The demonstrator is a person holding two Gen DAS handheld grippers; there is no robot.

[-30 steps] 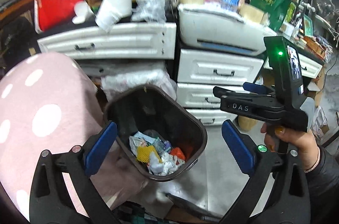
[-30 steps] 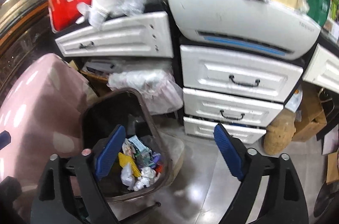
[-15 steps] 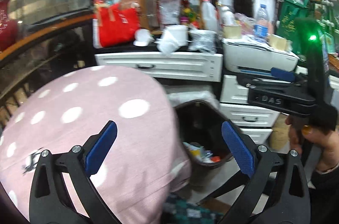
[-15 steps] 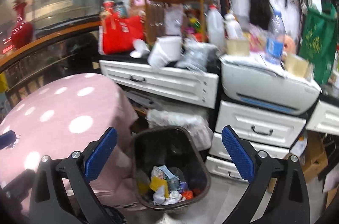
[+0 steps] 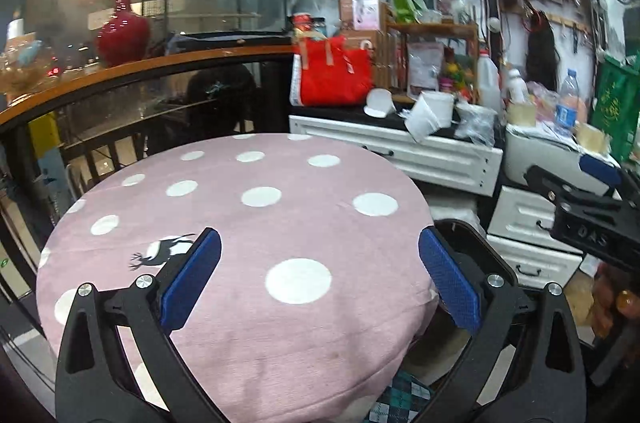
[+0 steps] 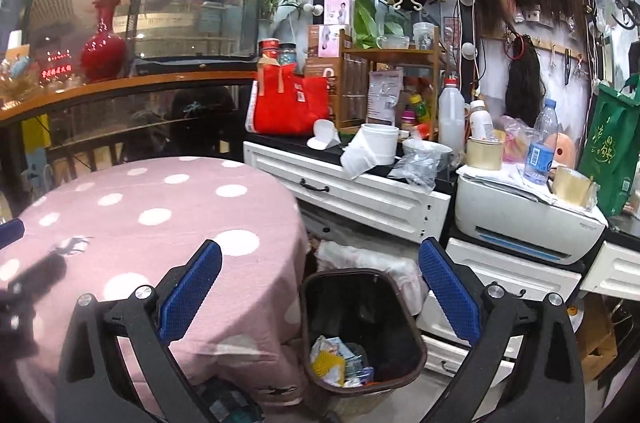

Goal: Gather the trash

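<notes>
A dark trash bin [image 6: 404, 319] stands on the floor between the round table and the white drawers; crumpled wrappers and paper [image 6: 340, 359] lie in its bottom. In the left wrist view only its rim [image 5: 476, 243] shows past the table edge. My left gripper [image 5: 320, 279] is open and empty above the pink polka-dot tablecloth [image 5: 256, 223]. My right gripper [image 6: 320, 291] is open and empty, above the bin and the table edge [image 6: 160, 223]. The right gripper's body [image 5: 588, 223] shows at the right of the left wrist view.
White drawer units [image 6: 360, 199] and a white printer [image 6: 524, 219] stand behind the bin, cluttered with cups, bottles, a red bag [image 6: 288, 103] and a green bag [image 6: 608, 147]. A curved wooden rail [image 5: 120, 71] with a red vase runs behind the table.
Both grippers have risen and tilted up, and the left has swung left from over the bin to over the table. The bin now sits lower and smaller in view. Both stay open and empty.
</notes>
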